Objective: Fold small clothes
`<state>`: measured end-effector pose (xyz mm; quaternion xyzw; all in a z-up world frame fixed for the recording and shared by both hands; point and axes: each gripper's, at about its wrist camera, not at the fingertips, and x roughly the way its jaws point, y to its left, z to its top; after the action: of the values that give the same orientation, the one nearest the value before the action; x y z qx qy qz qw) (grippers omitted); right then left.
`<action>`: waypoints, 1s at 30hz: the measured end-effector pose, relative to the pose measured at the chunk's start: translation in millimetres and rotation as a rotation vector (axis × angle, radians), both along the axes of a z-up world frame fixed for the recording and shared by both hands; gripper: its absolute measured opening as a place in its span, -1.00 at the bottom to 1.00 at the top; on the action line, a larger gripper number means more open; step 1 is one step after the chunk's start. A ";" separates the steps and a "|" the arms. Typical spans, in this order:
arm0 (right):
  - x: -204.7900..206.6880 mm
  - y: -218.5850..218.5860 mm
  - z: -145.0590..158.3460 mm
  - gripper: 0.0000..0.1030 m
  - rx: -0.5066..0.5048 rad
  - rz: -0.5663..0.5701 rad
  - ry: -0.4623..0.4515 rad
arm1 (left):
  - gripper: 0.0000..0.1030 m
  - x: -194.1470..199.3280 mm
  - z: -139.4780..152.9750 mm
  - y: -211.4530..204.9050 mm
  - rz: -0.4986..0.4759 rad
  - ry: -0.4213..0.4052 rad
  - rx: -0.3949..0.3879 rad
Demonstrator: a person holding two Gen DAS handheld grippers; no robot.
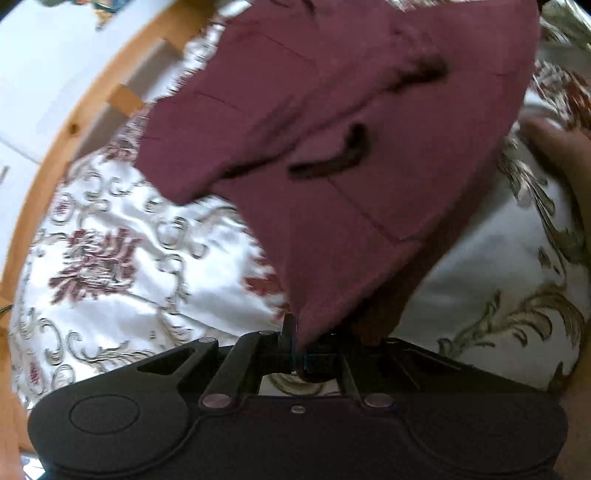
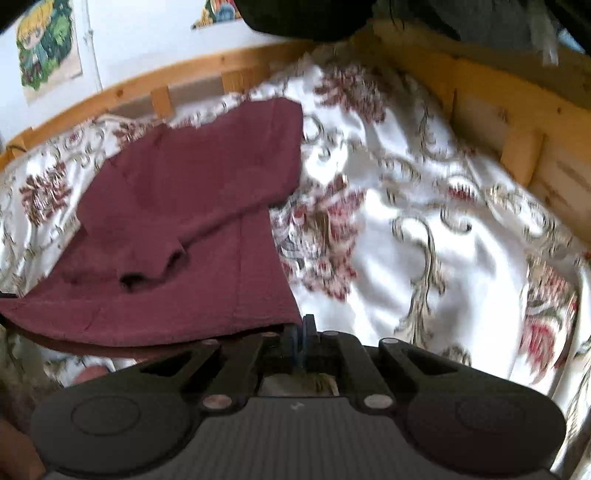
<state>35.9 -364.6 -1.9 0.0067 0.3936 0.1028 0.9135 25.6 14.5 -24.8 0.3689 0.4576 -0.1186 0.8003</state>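
Pinching the maroon sweater's point(image 1: 351, 147) hem corners, the left gripper point(image 1: 295, 343) and right gripper point(image 2: 301, 332), fingers clenched on cloth, should carry both corners evenly toward the shoulders over the bedspread point(image 2: 424, 206).

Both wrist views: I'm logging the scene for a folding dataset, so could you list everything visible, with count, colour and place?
garment: one, maroon, lying on the bedspread, its near hem lifted at both corners, one sleeve folded across the body.
bedspread: one, white with red flowers and grey-gold scrolls, covering the bed under the garment.
bed frame: one, light pine wood, running along the far edge and the right side of the bed.
cartoon posters: two, multicoloured, on the white wall behind the bed.
dark item: one, black, at the top edge above the frame; too cut off to identify.
left gripper: one, black, fingers shut on a hem corner of the garment.
right gripper: one, black, fingers shut at the other hem corner.
hand: one, at the right edge of the left wrist view.
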 end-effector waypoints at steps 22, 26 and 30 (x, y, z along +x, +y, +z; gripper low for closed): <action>-42.0 64.7 -25.7 0.66 -0.574 0.362 -0.142 | 0.98 -8.4 17.0 6.5 -0.024 0.004 -0.137; -39.7 87.9 -43.8 0.70 -0.686 0.377 -0.231 | 0.99 -10.2 10.3 -0.7 -0.053 0.013 -0.102; -43.0 112.8 -53.0 0.65 -0.752 0.432 -0.320 | 0.98 -14.1 4.3 -6.7 -0.093 0.036 -0.074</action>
<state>-7.1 -251.8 -55.0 -0.4231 0.2502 0.1409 0.8594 11.5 7.8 -20.5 0.3576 0.4495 -0.1793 0.7987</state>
